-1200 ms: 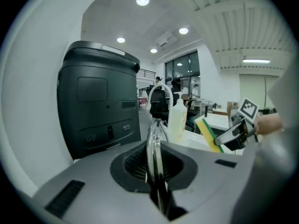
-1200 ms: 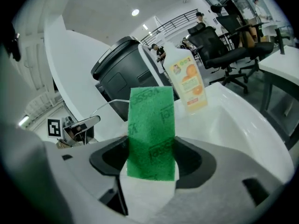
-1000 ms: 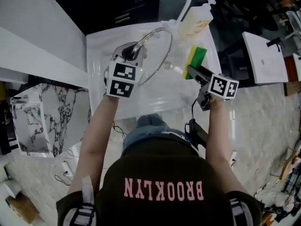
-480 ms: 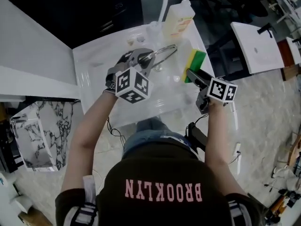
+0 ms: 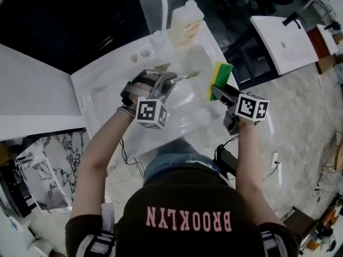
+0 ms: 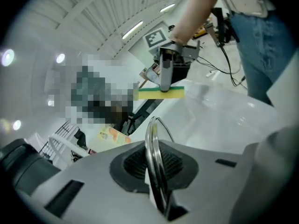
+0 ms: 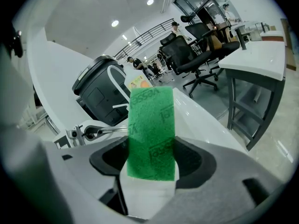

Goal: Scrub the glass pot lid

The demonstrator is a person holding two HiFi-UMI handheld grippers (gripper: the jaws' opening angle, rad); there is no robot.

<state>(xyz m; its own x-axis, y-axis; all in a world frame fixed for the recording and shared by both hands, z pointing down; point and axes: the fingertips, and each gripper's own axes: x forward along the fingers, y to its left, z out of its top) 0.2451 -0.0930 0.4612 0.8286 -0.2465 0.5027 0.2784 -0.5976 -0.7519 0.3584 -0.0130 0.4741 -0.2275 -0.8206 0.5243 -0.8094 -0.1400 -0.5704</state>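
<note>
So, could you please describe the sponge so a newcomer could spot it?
Find the white sink before the person, then its right edge, where the right claw grips the sponge. Nothing else nearby has a green face on yellow foam.

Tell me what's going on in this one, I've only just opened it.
A person stands at a white sink with a claw in each hand. The left claw is shut on the rim of the glass pot lid, holding it edge-on over the basin. The right claw is shut on a green and yellow sponge, held to the right of the lid and apart from it. A soap bottle stands at the back of the sink.
</note>
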